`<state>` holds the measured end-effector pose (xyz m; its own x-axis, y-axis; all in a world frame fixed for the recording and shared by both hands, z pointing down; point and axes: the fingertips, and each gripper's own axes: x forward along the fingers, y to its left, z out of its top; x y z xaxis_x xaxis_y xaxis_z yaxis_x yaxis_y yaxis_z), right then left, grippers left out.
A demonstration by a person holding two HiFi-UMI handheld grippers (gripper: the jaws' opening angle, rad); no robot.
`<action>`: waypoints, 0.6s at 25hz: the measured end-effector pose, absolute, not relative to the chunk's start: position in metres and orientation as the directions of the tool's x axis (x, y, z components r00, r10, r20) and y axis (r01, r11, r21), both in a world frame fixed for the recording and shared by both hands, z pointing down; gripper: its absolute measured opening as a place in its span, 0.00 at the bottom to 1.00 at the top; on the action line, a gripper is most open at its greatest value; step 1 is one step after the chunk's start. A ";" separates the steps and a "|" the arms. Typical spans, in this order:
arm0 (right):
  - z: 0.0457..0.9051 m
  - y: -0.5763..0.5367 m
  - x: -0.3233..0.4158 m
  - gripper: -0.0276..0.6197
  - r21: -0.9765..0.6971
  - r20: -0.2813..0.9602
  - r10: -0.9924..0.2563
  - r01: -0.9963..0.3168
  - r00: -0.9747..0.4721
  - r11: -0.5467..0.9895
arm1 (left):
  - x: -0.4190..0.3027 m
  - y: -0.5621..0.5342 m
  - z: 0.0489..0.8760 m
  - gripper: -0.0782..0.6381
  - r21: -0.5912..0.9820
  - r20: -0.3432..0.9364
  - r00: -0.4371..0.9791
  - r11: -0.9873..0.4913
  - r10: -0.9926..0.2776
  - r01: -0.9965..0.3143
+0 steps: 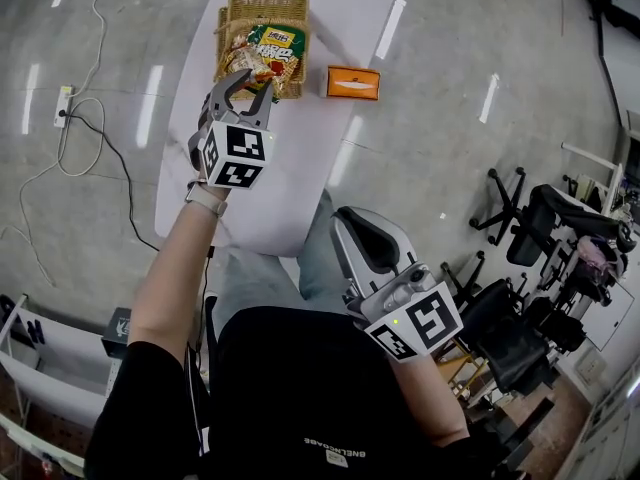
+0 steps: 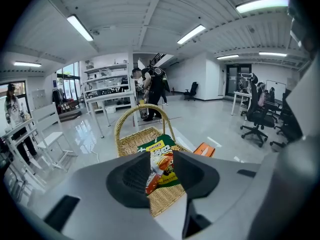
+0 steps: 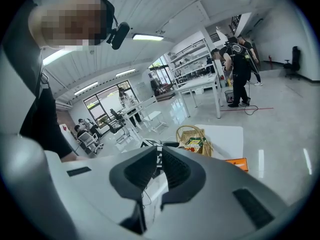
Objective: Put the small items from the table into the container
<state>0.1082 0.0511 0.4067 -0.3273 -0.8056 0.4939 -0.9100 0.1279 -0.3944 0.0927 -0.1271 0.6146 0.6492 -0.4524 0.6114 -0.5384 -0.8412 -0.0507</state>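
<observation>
Left gripper reaches over the white table to the wicker basket, its pads pinched on the lower edge of a green snack packet that lies across the basket's top. Right gripper hangs by the person's lap, jaws nearly together on nothing. I judge this the placing step. Next, let go so the packet settles inside, then go for the orange box just beside the basket.
</observation>
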 end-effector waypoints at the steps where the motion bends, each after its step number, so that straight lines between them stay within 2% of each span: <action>1: 0.406 0.051 0.107 0.10 -0.393 0.491 -0.806 -0.910 -0.330 0.133 | 0.091 -0.127 0.611 0.29 -0.049 0.607 0.651 -0.840 -0.455 -0.541; 15: 0.379 0.035 0.078 0.10 -0.376 0.420 -0.808 -0.890 -0.413 0.260 | 0.040 -0.112 0.528 0.29 -0.036 0.511 0.670 -0.792 -0.538 -0.609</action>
<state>0.0782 0.0351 0.3790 -0.4134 -0.8078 0.4203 -0.8896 0.2598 -0.3756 0.0399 -0.1118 0.5281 0.6697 -0.5385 0.5115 -0.6092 -0.7922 -0.0364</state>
